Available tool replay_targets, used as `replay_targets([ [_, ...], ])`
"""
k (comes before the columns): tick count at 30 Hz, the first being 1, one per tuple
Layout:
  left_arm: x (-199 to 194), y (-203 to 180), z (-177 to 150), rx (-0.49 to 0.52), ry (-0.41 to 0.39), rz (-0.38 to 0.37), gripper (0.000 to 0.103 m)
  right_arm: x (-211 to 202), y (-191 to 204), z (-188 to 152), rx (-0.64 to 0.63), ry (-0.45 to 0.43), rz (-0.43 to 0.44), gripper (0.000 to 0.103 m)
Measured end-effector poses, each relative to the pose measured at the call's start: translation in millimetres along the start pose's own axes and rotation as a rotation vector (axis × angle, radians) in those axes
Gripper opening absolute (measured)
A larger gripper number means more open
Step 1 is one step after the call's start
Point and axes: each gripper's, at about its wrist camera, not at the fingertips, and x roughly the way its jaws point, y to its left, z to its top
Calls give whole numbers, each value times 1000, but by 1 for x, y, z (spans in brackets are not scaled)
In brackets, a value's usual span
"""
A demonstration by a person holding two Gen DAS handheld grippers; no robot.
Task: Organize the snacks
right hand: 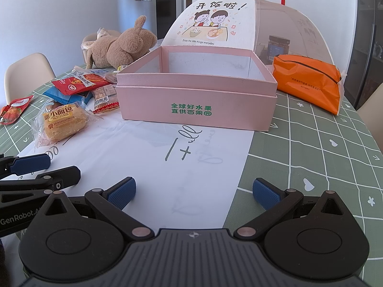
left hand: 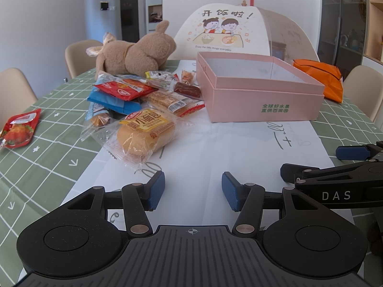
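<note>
A heap of wrapped snacks point(left hand: 134, 95) lies left of an empty pink box point(left hand: 258, 91) on the table. Nearest me in the heap is a clear bag with a small bun point(left hand: 143, 134), also seen in the right wrist view as the bun bag point(right hand: 63, 122). A lone red snack pouch point(left hand: 20, 129) lies apart at far left. My left gripper point(left hand: 193, 191) hovers open over white paper, nothing between its fingers. My right gripper point(right hand: 194, 193) is open too, empty, in front of the pink box point(right hand: 196, 105).
A brown plush toy point(left hand: 136, 50) lies behind the snacks. An orange pouch point(right hand: 308, 81) sits right of the box, and a mesh food cover point(right hand: 239, 24) stands behind it. Beige chairs point(left hand: 14, 91) ring the green checked tablecloth point(right hand: 311, 155).
</note>
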Motion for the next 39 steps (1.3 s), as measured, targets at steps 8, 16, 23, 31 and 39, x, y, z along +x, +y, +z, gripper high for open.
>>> replay_targets([
  [8, 0, 0, 0, 0, 0, 0, 59, 0, 0, 0, 0, 0, 0, 103],
  [16, 0, 0, 0, 1, 0, 0, 59, 0, 0, 0, 0, 0, 0, 103],
  [23, 2, 5, 2, 2, 0, 1, 59, 0, 0, 0, 0, 0, 0, 103],
  [31, 4, 13, 4, 2, 0, 1, 59, 1, 0, -1, 1, -1, 1, 103],
  [39, 7, 29, 17, 37, 50, -43, 59, 8, 2, 18, 0, 196, -2, 103],
])
